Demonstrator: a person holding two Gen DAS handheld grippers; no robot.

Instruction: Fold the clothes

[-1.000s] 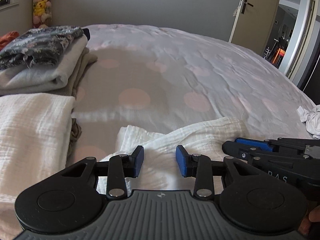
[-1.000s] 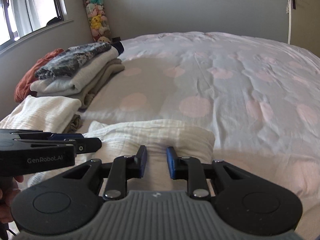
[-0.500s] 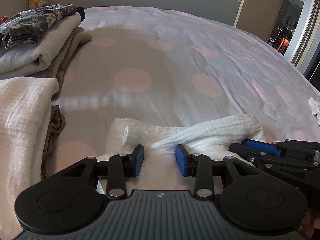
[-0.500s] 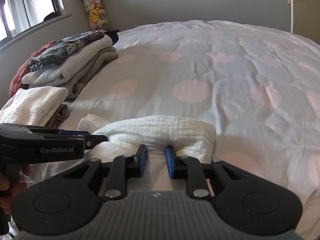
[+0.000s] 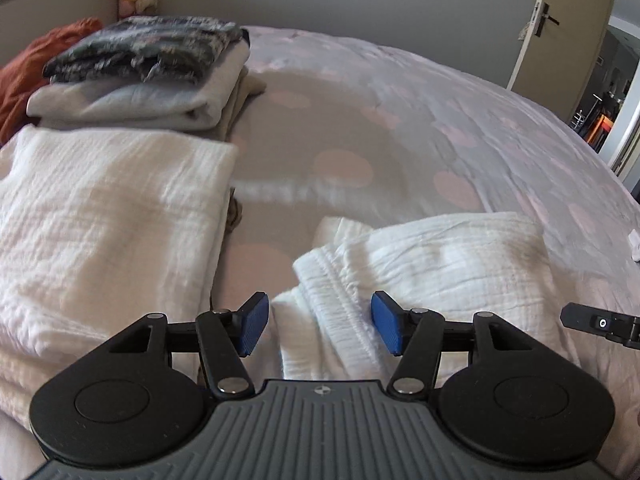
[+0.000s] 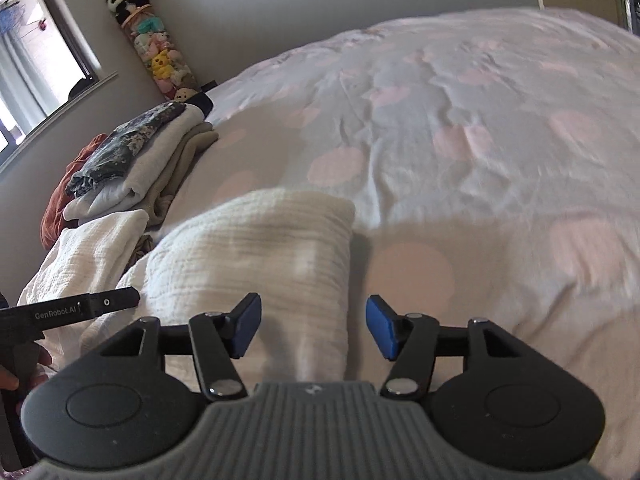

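We find the folded white garment (image 5: 432, 256) lying on the spotted bedspread (image 5: 400, 120), near its front edge. The left gripper (image 5: 320, 330) hangs over the garment's hemmed left end; its jaws are opening, the blue pads (image 5: 251, 330) standing apart with the cloth below them, not pinched. The right gripper (image 6: 312, 330) sits over the garment's right edge; its jaws are likewise opening, and we see no cloth clamped. To the left lies a folded white cloth (image 5: 100, 208), and behind it a stack of folded clothes (image 5: 140, 80).
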